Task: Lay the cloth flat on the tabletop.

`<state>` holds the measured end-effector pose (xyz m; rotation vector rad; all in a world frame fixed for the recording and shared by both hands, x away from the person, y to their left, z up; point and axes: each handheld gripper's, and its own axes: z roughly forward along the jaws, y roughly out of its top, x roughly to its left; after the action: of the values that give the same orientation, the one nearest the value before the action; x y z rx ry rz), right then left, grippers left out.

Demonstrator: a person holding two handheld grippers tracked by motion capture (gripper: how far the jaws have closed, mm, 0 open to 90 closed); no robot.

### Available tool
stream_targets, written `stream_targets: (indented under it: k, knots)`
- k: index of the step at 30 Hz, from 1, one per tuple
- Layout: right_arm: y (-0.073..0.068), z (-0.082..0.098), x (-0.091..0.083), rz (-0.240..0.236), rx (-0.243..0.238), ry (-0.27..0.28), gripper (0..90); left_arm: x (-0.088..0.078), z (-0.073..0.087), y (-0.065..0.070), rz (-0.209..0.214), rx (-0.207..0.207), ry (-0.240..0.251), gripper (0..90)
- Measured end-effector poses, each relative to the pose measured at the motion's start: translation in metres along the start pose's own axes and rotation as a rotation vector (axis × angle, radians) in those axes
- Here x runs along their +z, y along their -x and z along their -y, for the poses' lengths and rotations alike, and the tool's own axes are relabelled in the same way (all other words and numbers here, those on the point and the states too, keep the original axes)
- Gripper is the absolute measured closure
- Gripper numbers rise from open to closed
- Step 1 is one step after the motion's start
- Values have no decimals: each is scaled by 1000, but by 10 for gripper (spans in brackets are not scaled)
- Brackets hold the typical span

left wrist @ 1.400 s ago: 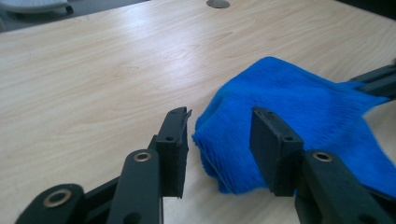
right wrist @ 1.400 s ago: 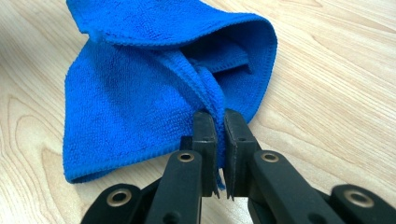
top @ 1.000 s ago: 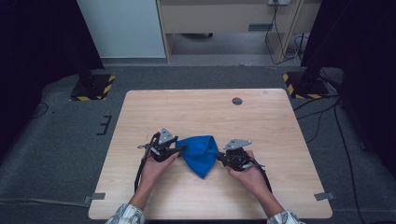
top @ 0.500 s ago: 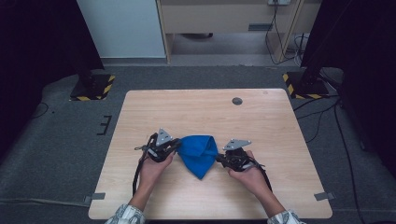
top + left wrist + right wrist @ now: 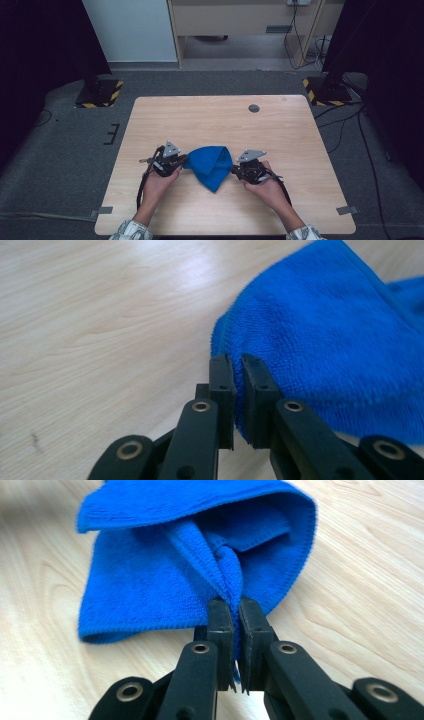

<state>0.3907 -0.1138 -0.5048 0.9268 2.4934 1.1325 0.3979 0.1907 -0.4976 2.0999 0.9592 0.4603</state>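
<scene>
A blue microfibre cloth [image 5: 212, 165] lies bunched on the wooden table [image 5: 215, 120], between the two hands. My left gripper [image 5: 184, 161] sits at the cloth's left edge. Its jaws have just been closing, and in the left gripper view the gripper [image 5: 236, 362] is shut with the cloth's [image 5: 325, 340] hem pinched between the pads. My right gripper [image 5: 234, 170] is at the cloth's right side. In the right gripper view it [image 5: 231, 605] is shut on a twisted fold of the cloth [image 5: 150, 570], which fans out beyond the jaws.
A small dark round disc [image 5: 254, 108] is set in the tabletop near the far edge. Bare wood stretches behind and to both sides of the cloth. Black stands with yellow-and-black striped bases [image 5: 99, 95] [image 5: 325, 91] stand on the floor beyond the far corners.
The left gripper has shifted slightly at the cloth's left edge and the cloth there has drawn in a little. The right hand has stayed put.
</scene>
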Motion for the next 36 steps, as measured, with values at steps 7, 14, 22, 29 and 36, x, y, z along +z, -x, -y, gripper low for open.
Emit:
stream_targets:
  k: [7,14,22,29,36]
  knots:
    - [15,3,-1,43,31,9,857,0,5,21,19,36,-38,843]
    - [24,3,16,60,45,52,841,15,13,22,-4,-2,-77,815]
    - [27,11,19,92,99,17,523,20,16,20,-32,-38,-67,683]
    - [27,8,-12,67,142,85,307,6,10,17,-32,-53,22,532]
    - [32,13,-16,55,154,75,327,-4,4,19,-36,-42,92,501]
